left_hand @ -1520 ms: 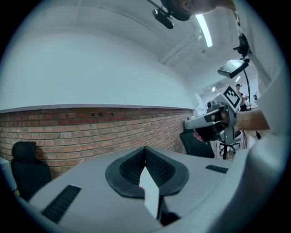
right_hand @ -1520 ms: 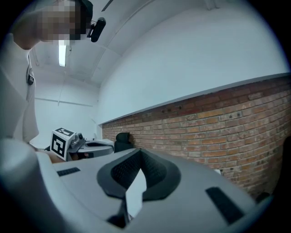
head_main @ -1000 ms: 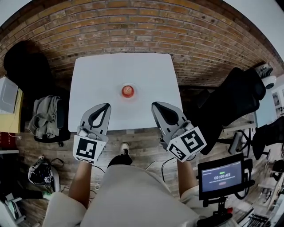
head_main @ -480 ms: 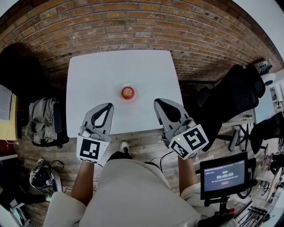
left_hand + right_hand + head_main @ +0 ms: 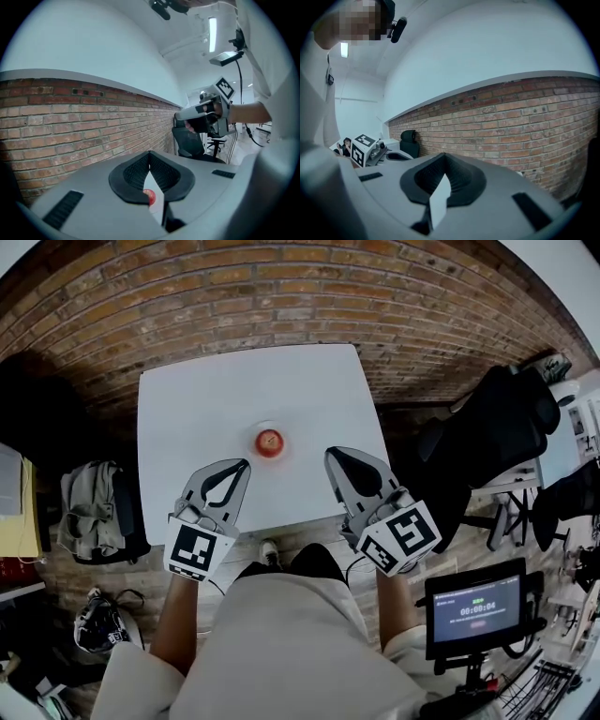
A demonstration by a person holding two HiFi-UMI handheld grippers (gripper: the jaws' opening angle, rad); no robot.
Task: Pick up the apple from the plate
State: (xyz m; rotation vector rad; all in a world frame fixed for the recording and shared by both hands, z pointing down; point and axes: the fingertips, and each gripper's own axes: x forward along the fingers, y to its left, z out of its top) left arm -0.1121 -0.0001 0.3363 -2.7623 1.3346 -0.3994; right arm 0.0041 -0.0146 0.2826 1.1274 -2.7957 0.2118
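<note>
A red apple [image 5: 269, 441] sits on a small pale plate [image 5: 269, 425] near the middle of the white table [image 5: 206, 399]. My left gripper [image 5: 244, 465] is over the table's near edge, its shut tips angled toward the apple and a short way below-left of it. Between its closed jaws the left gripper view shows the apple [image 5: 149, 197] close ahead. My right gripper [image 5: 330, 457] hovers to the apple's lower right, shut and holding nothing. The right gripper view faces the brick wall, with no apple in it.
A brick wall [image 5: 281, 296] stands behind the table. A black office chair [image 5: 487, 446] is at the right. A monitor on a stand [image 5: 476, 607] is at the lower right. A chair with a jacket [image 5: 94, 507] stands at the left.
My left gripper moved forward and swung its tips right, toward the apple. The right gripper came forward a little, then held still.
</note>
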